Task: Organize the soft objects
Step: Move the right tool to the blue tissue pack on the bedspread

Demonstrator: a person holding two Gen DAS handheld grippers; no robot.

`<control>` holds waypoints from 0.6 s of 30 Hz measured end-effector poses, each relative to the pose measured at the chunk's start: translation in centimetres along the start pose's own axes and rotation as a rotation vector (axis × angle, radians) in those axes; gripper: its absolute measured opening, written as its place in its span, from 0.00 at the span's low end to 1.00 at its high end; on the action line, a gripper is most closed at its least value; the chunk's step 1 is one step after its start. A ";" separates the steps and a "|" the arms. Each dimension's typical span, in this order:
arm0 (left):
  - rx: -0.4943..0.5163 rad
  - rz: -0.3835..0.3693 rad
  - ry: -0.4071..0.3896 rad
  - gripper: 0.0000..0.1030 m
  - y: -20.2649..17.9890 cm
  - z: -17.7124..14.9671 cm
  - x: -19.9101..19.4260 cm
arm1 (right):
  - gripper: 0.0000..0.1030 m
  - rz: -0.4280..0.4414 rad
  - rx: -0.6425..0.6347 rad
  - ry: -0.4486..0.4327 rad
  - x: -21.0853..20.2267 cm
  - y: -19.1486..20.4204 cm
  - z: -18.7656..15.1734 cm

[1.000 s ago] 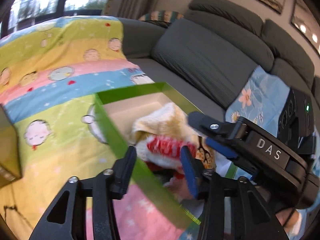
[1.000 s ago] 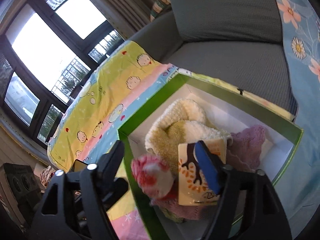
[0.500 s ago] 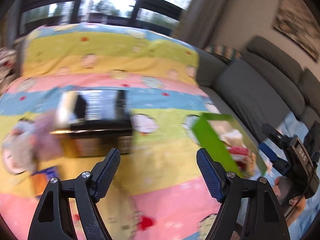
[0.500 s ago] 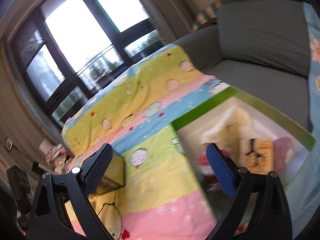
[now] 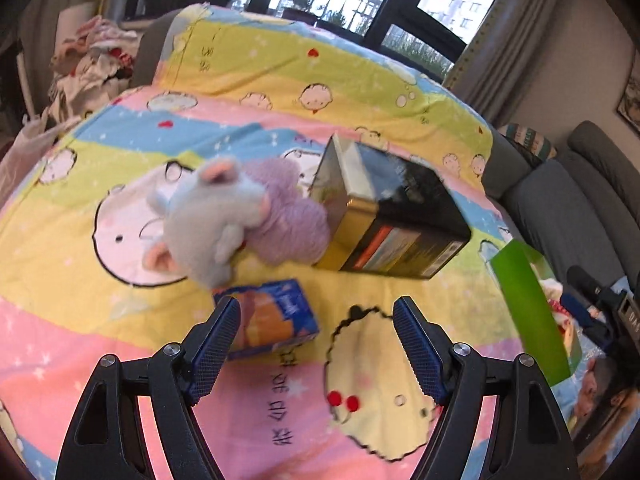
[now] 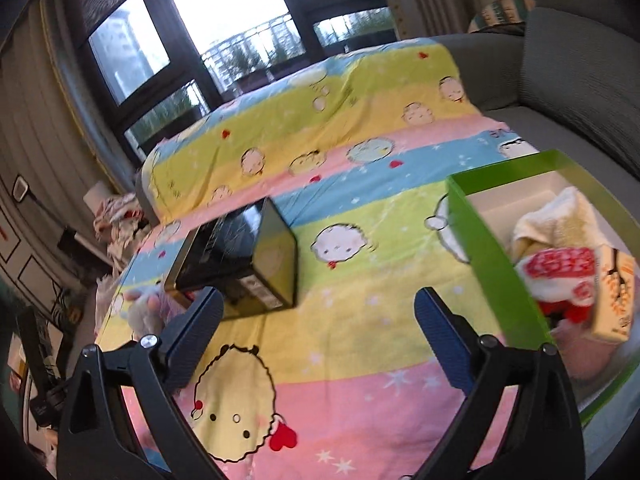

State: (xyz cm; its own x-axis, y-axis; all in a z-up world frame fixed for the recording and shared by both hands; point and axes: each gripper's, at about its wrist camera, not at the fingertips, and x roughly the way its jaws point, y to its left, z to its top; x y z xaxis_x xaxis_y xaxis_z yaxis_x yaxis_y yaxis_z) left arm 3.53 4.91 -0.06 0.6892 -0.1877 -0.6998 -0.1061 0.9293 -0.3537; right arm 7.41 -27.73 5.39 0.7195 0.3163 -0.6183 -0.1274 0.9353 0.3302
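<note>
Both grippers are empty right now with jaws spread wide. The left gripper (image 5: 316, 344) hangs low over the cartoon blanket (image 5: 120, 320), with the small blue-and-orange carton (image 5: 276, 320) just past its left finger. The right gripper (image 6: 320, 344) hovers over bare blanket between the dark tin (image 6: 244, 264) and the green box (image 6: 496, 264).

What's left to sort, I'd say, is the grey plush toy (image 5: 212, 220), lying on the blanket and pressed up against a fuzzy lilac thing (image 5: 288, 220), which in turn touches the tin.

Stuff that could go sideways:
- The carton sits between the left jaws and the plush, so a straight reach could shove or grab that instead.
- Plush and lilac fuzz are touching, so one pinch might drag both, or nudge the tin.
- The green box already looks pretty full, so another toy might sit high and roll out.

Count: one plush, one lilac piece, one tin, one carton outside the box. Inside it I can make out a cream towel (image 6: 560, 220), a red-and-white item (image 6: 560, 268) and one patterned carton (image 6: 612, 300).
</note>
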 end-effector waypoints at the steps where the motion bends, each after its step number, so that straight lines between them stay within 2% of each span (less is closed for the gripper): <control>1: 0.000 0.011 0.008 0.77 0.2 -0.2 0.2 | 0.93 0.009 -0.011 0.013 0.4 0.4 -0.1; 5: -0.018 0.062 0.025 0.77 1.2 -0.9 0.5 | 0.93 0.014 -0.027 0.037 1.4 1.6 -0.7; 12: -0.042 0.078 0.018 0.77 1.9 -0.8 0.3 | 0.93 0.049 -0.031 0.105 3.2 2.5 -1.5; 15: -0.061 0.081 0.023 0.77 2.2 -0.8 0.3 | 0.93 0.095 -0.033 0.134 3.6 3.1 -1.8; 18: -0.075 0.099 0.016 0.77 2.4 -0.8 0.0 | 0.90 0.181 -0.012 0.176 4.0 4.0 -2.1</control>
State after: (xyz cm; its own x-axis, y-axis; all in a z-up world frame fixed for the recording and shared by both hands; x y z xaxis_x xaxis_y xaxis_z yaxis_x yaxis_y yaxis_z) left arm 2.72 6.91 -1.42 0.6615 -0.1014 -0.7431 -0.2266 0.9175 -0.3269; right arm 8.38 -22.42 2.69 0.5542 0.5009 -0.6648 -0.2524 0.8622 0.4393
